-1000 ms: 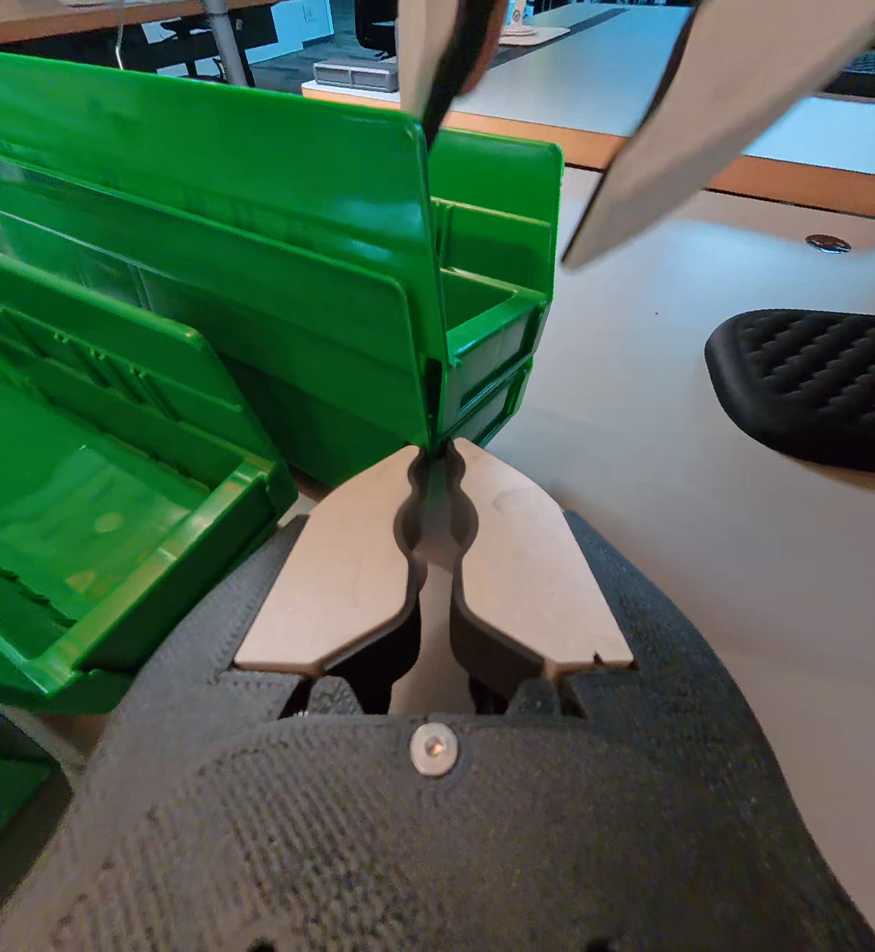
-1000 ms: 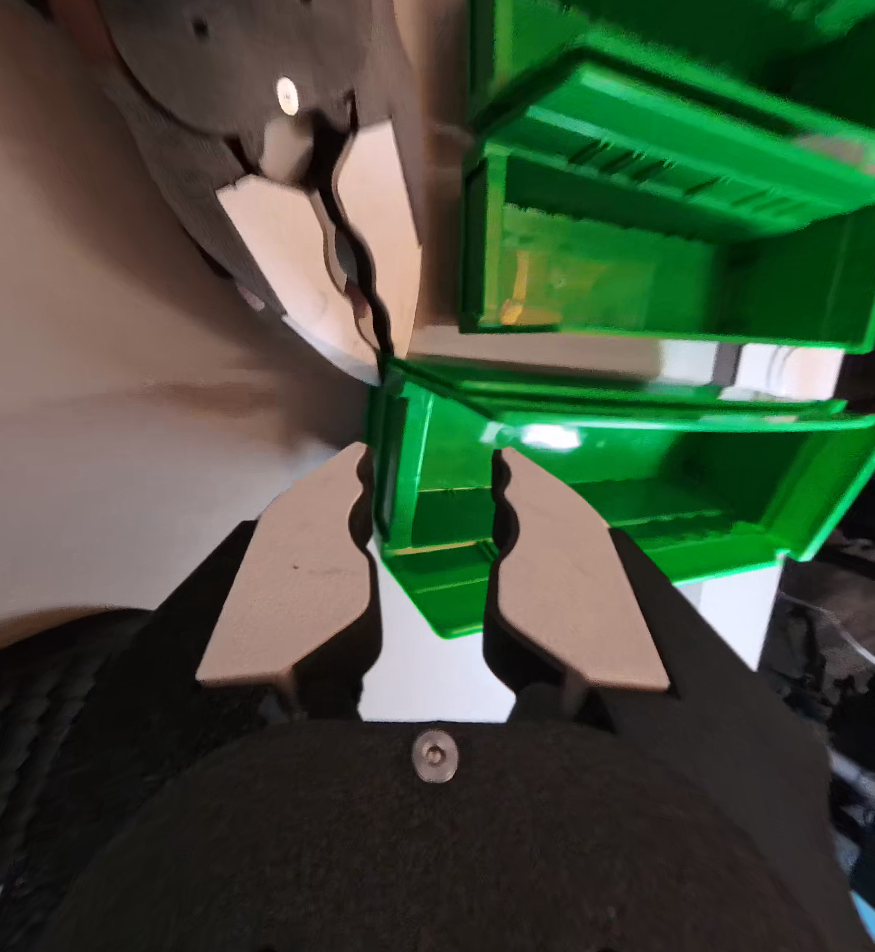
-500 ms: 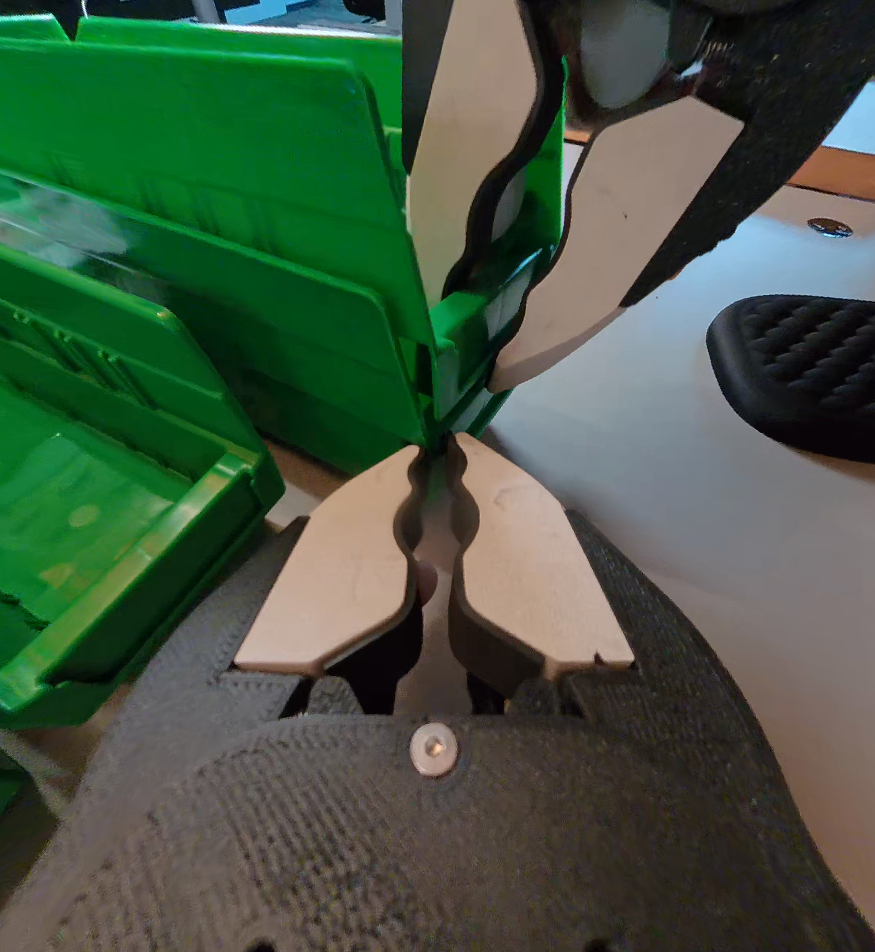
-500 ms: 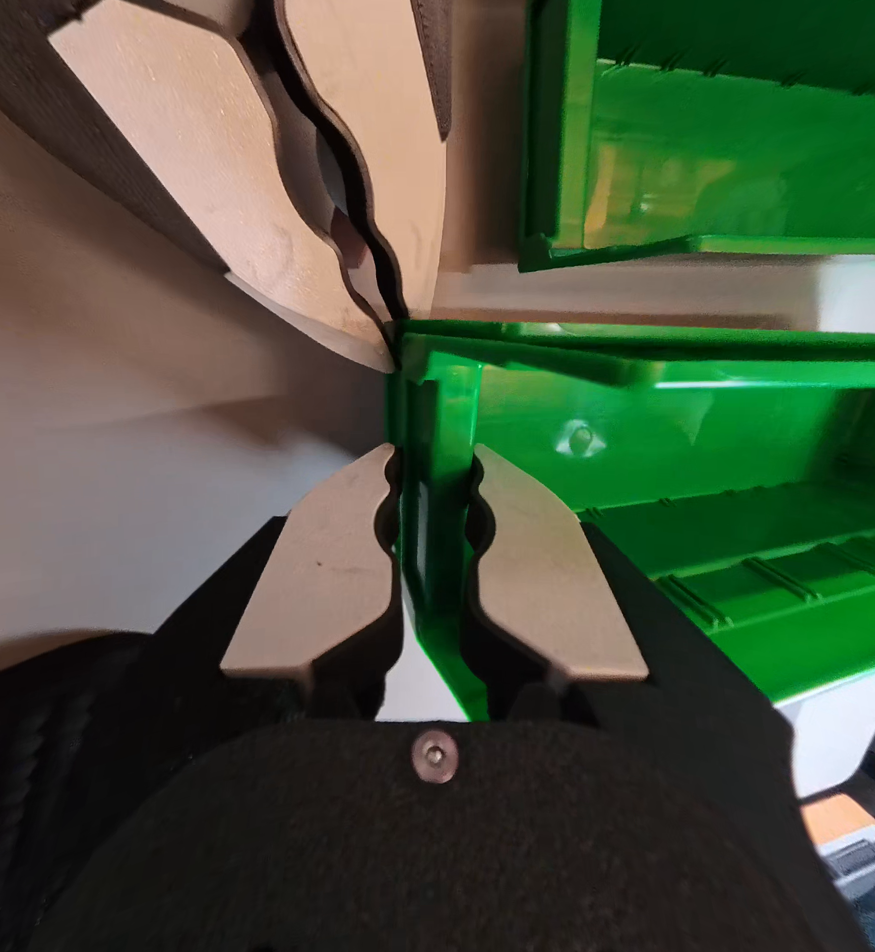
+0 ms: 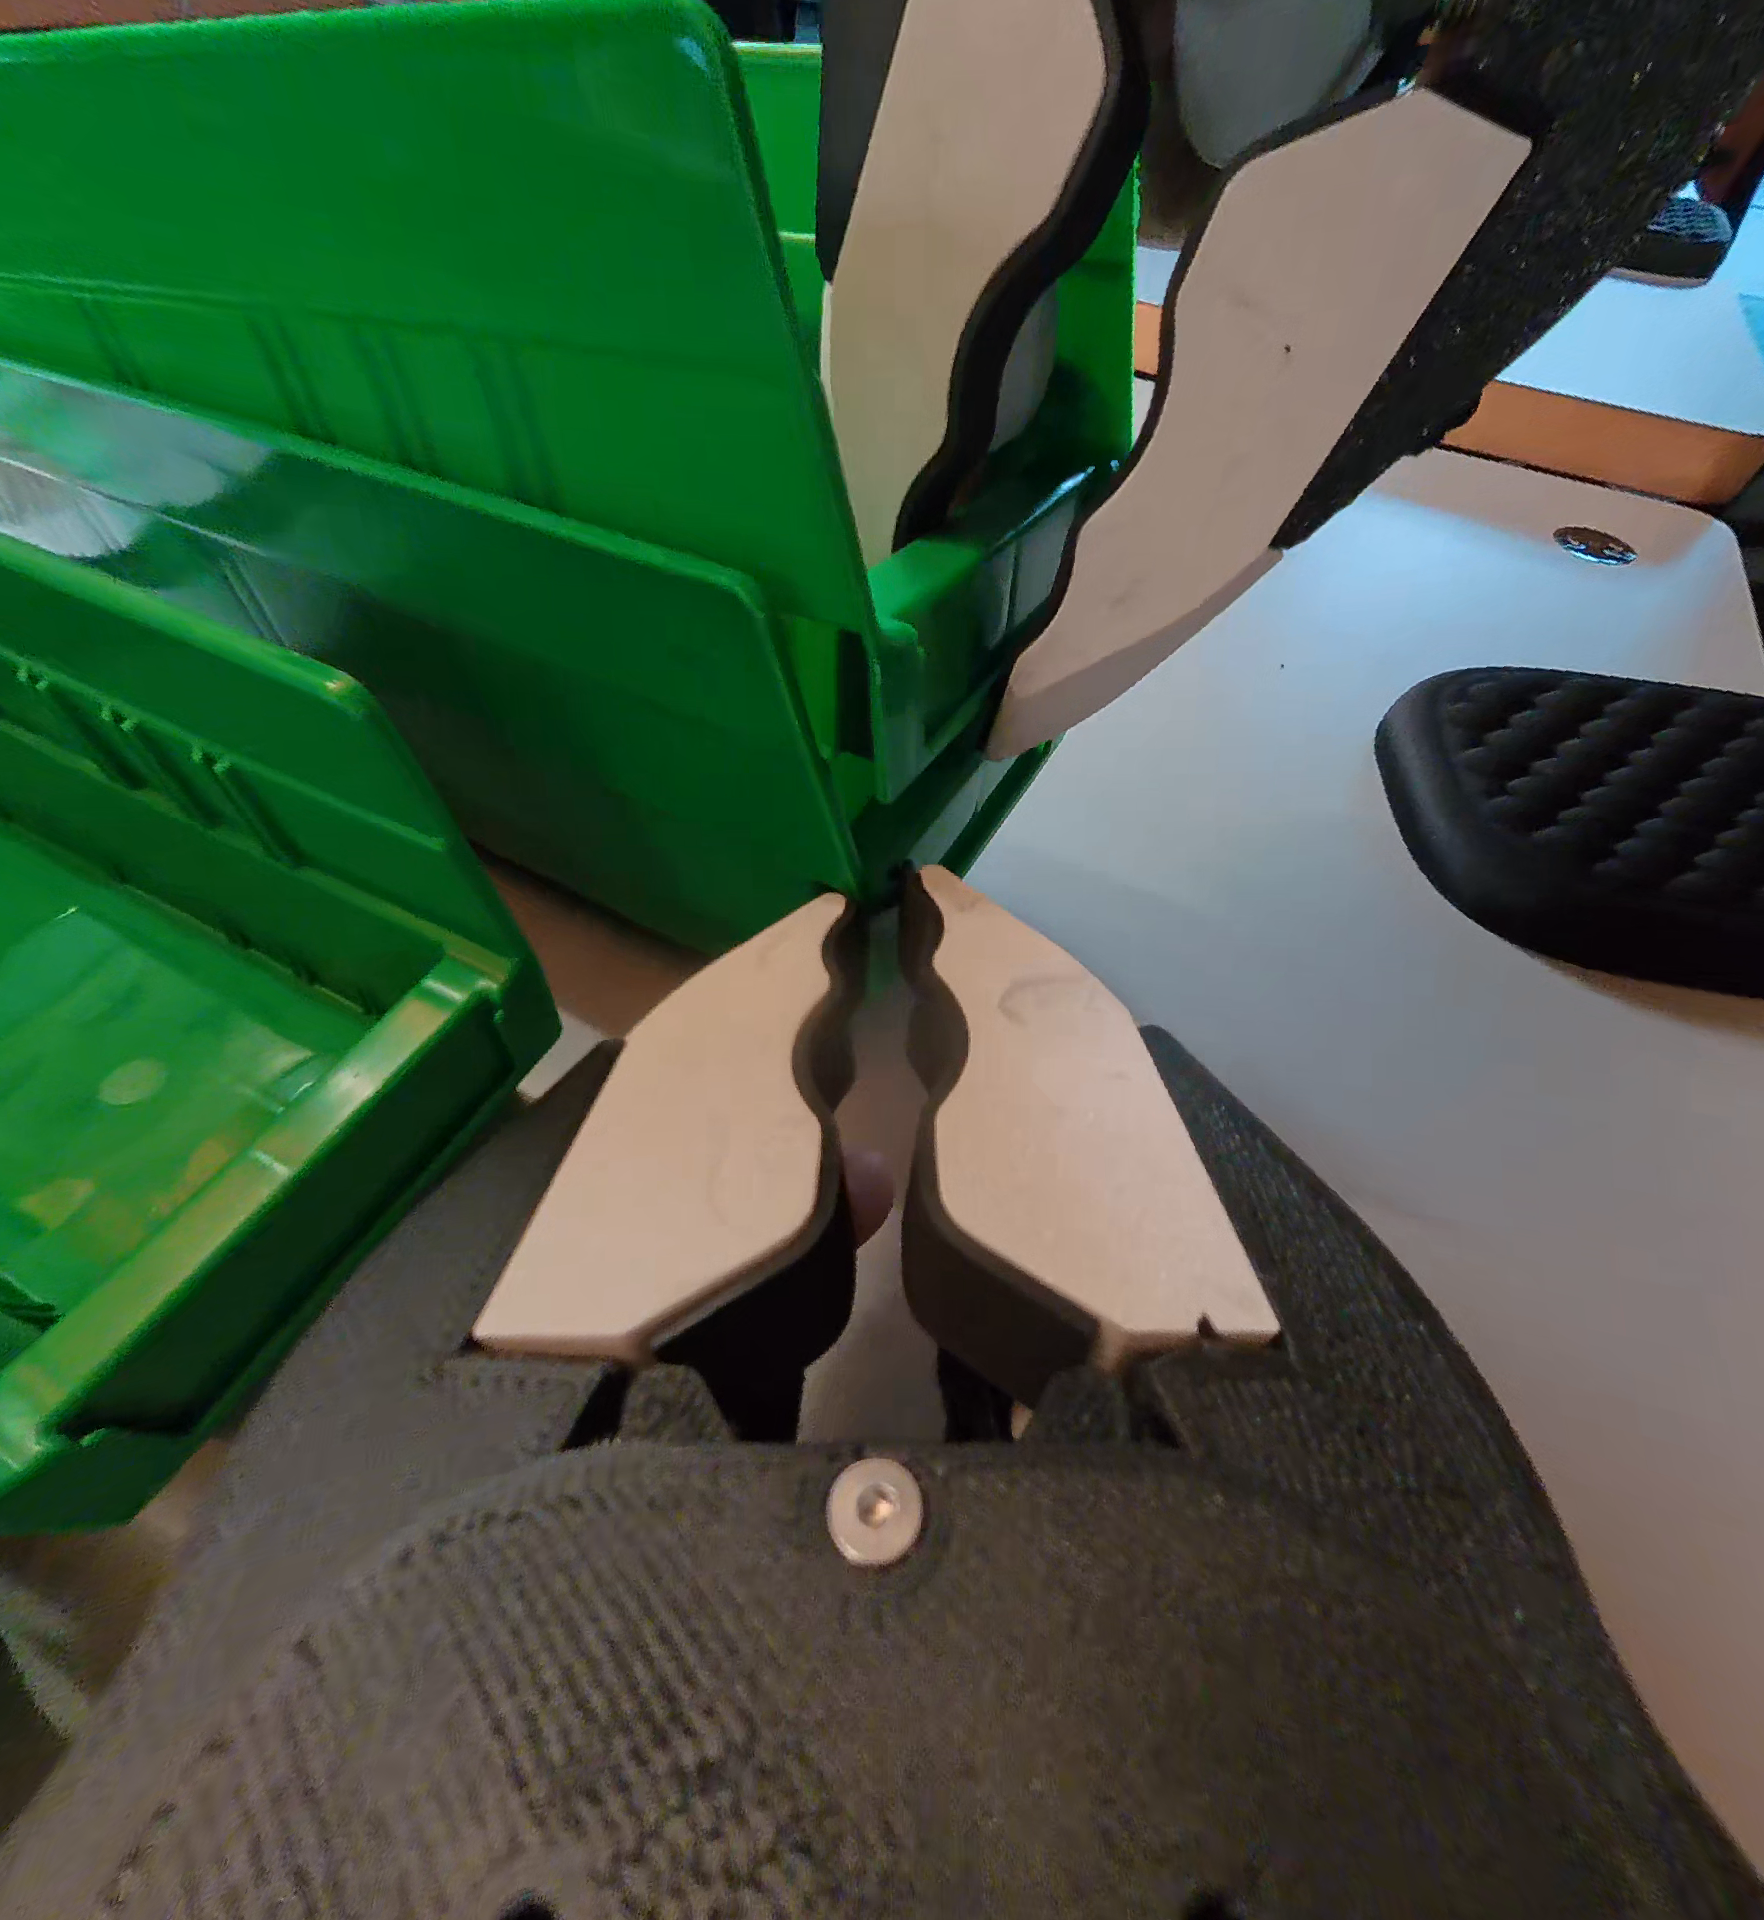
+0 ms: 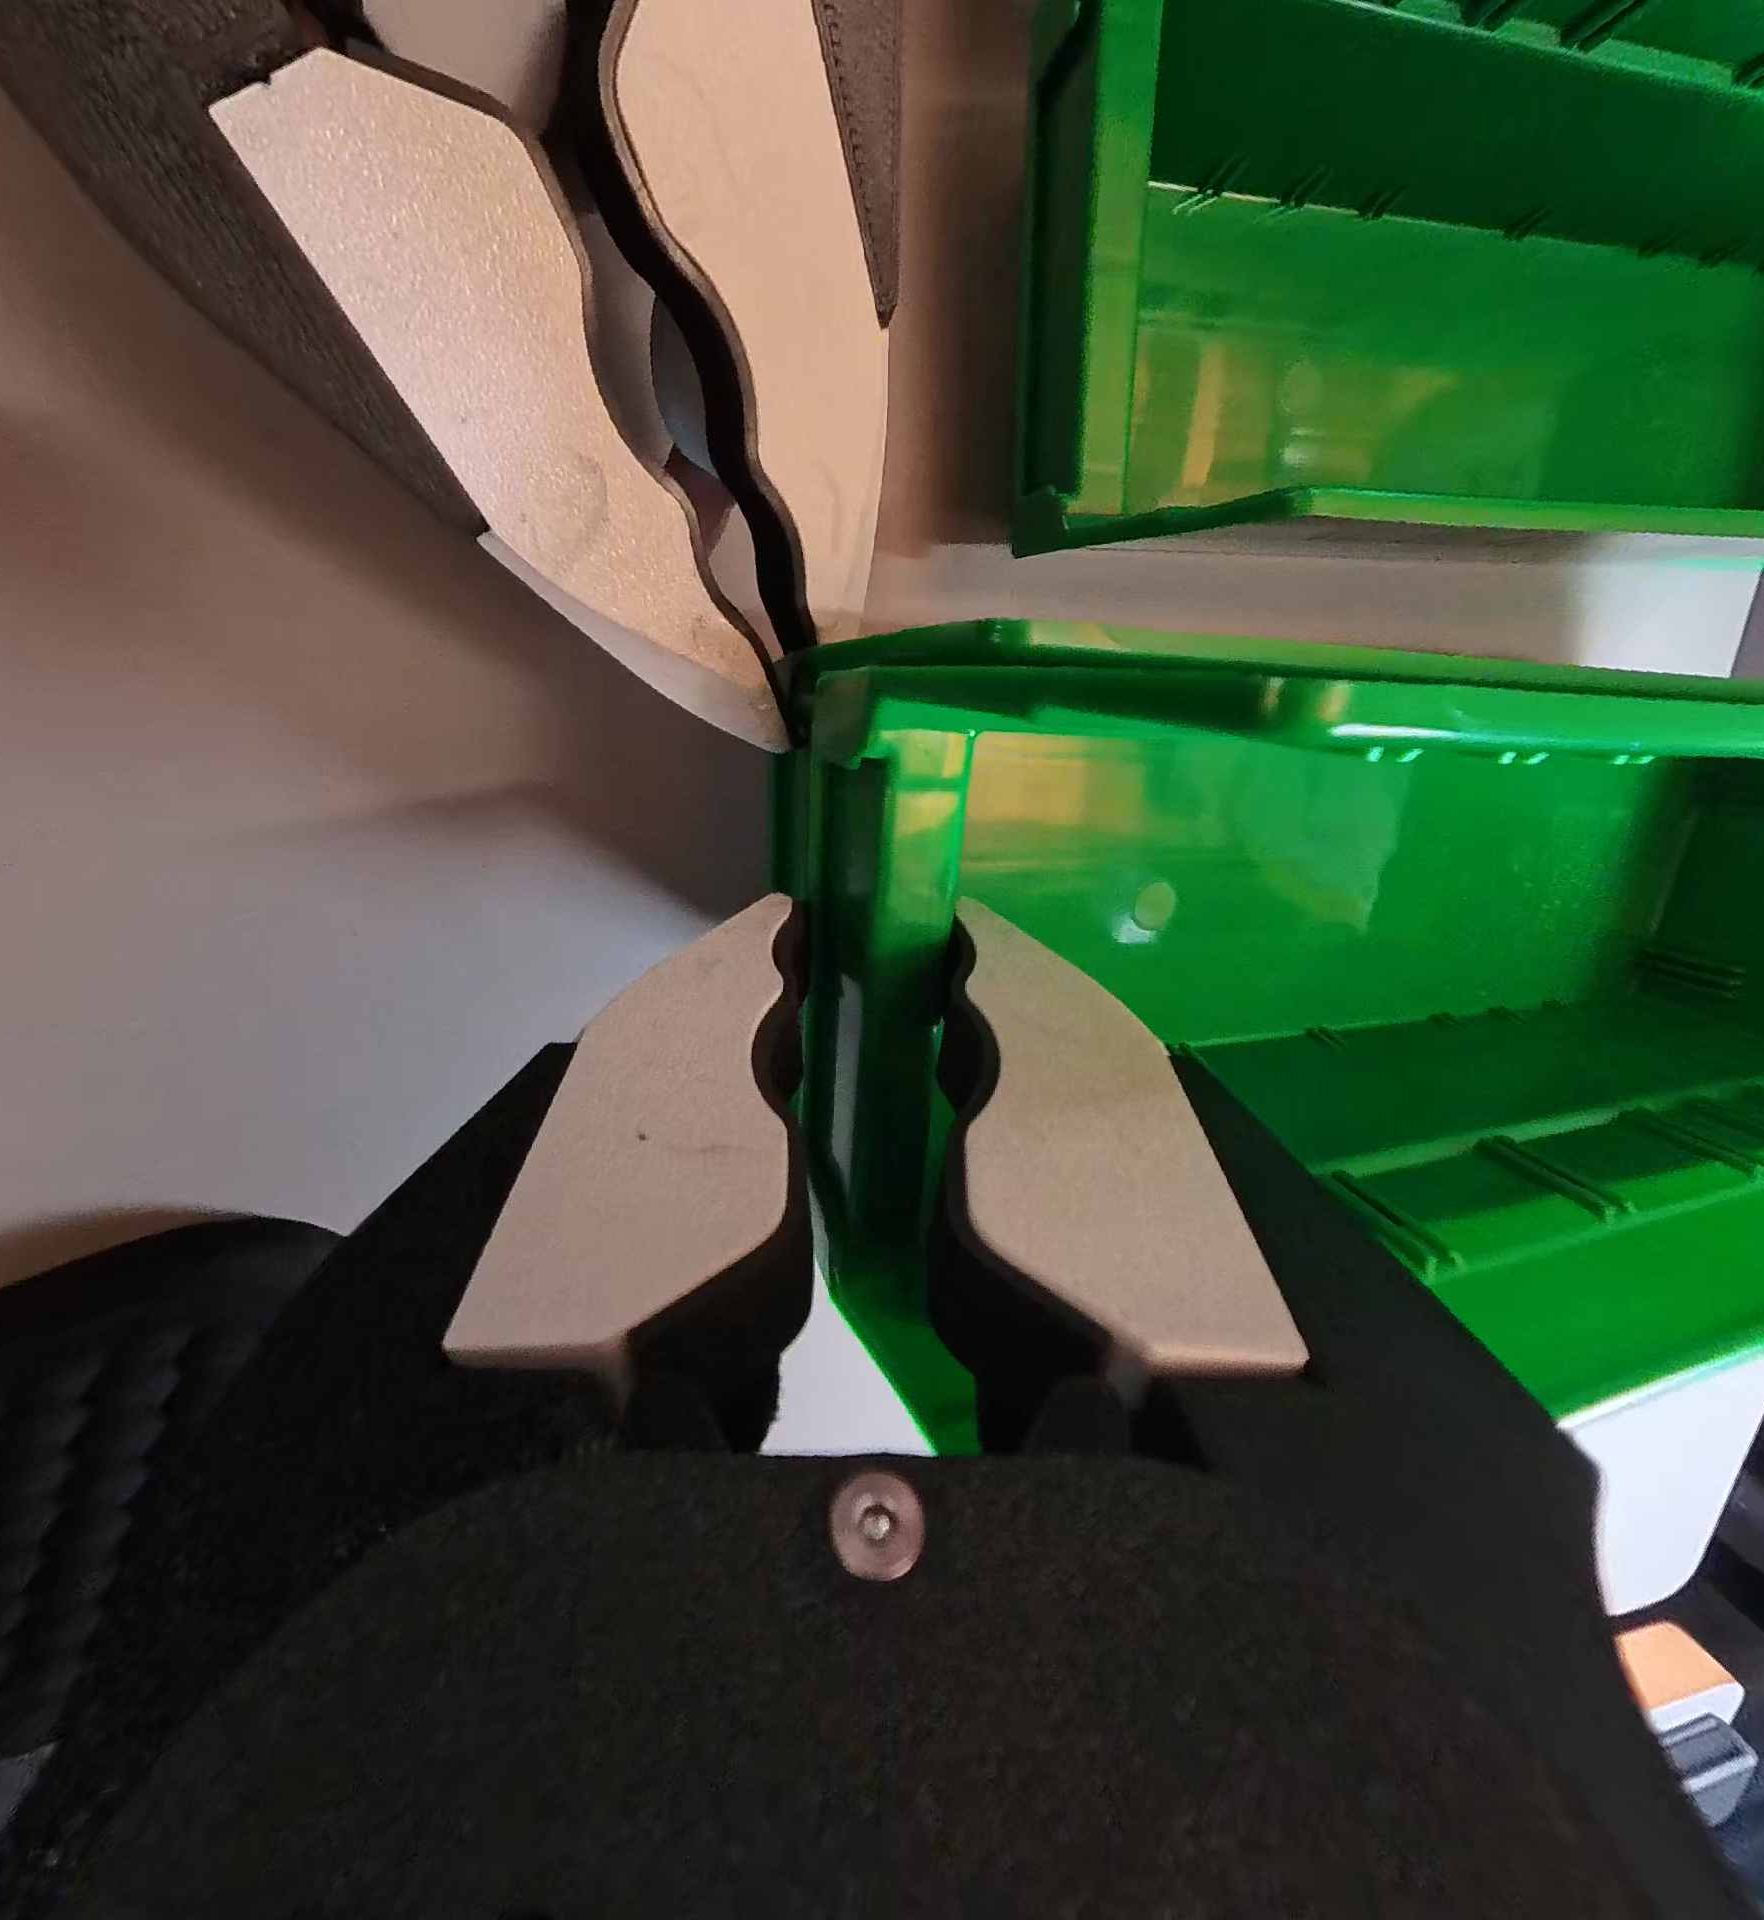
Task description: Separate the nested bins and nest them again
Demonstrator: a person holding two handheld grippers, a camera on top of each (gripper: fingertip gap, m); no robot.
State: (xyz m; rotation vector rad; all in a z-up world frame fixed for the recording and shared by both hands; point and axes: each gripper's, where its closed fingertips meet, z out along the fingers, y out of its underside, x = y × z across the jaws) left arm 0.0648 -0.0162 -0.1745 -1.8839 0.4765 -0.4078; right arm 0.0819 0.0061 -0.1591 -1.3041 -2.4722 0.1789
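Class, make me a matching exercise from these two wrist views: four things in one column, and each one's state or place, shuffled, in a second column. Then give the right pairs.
1. left gripper
2. right gripper
3. separate green bin
4. black textured pad

A. lies on the table, right of the bins
B. clamped on the front lip of the nested bins
C. pinching a corner edge of the nested bins
D. stands alone, left of the nested bins

Pairs: 1-C, 2-B, 3-D, 4-A
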